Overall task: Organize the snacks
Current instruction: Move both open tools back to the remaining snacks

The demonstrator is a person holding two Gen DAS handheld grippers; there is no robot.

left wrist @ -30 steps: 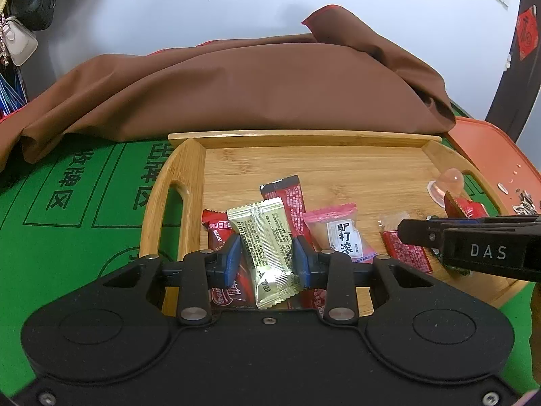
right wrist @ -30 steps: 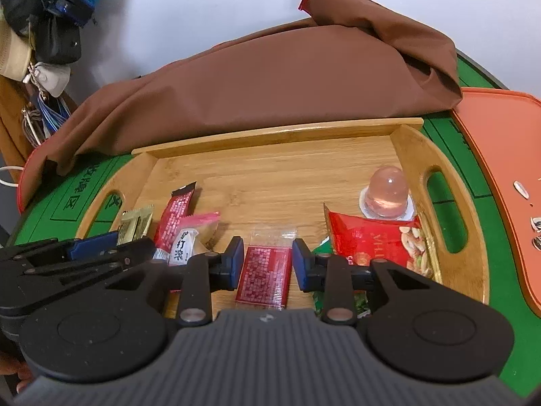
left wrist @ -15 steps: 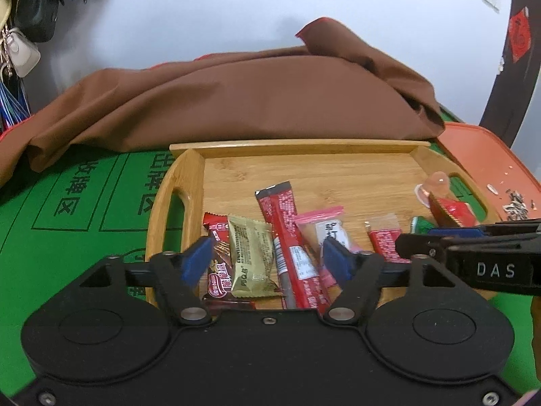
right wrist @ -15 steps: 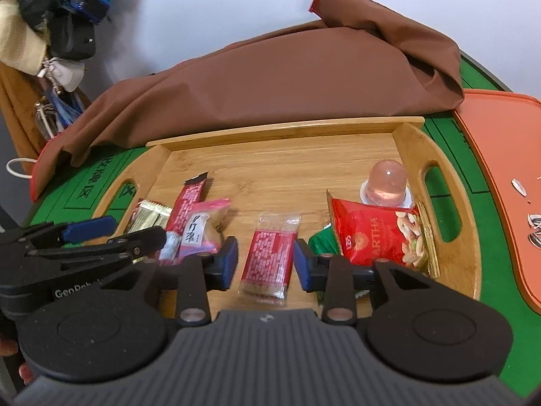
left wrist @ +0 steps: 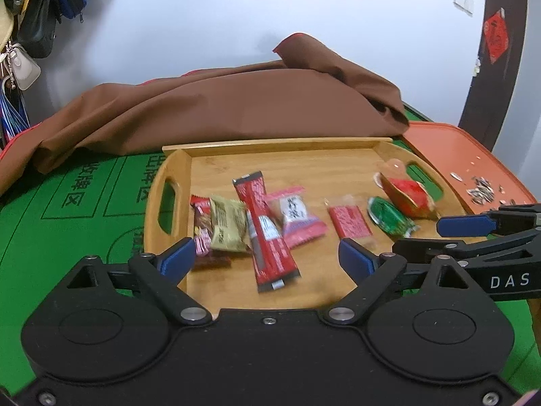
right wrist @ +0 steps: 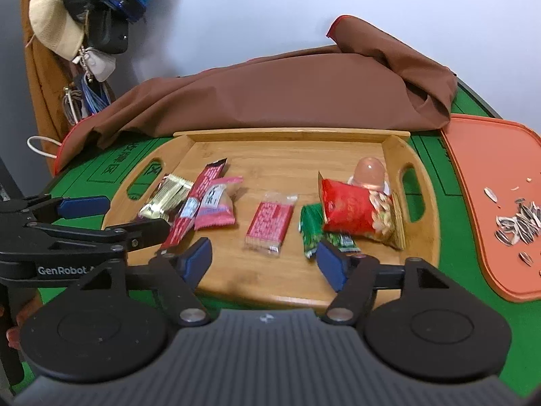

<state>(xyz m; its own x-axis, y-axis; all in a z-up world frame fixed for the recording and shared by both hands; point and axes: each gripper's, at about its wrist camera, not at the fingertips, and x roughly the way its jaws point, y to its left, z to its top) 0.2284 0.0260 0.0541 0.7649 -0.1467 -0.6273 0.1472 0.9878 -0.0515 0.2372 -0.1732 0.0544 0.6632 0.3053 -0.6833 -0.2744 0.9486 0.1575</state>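
We hold the left claw point(left wrist: 267, 260) and the right claw point(right wrist: 265, 262) low over the near edge of the wooden tray point(right wrist: 290, 157) on the green desk point(left wrist: 67, 209), both with jaws that have just been opening, now wide apart and gripping nothing. The snacks all lie in the tray: a beige packet point(left wrist: 228, 225), a long red bar point(left wrist: 265, 233) and a pink candy point(left wrist: 296, 216) to the left, a small red packet point(right wrist: 268, 225) mid-tray. A green packet point(right wrist: 312, 228), a red nut bag point(right wrist: 358, 211) and a jelly cup point(right wrist: 370, 172) lie to the right.
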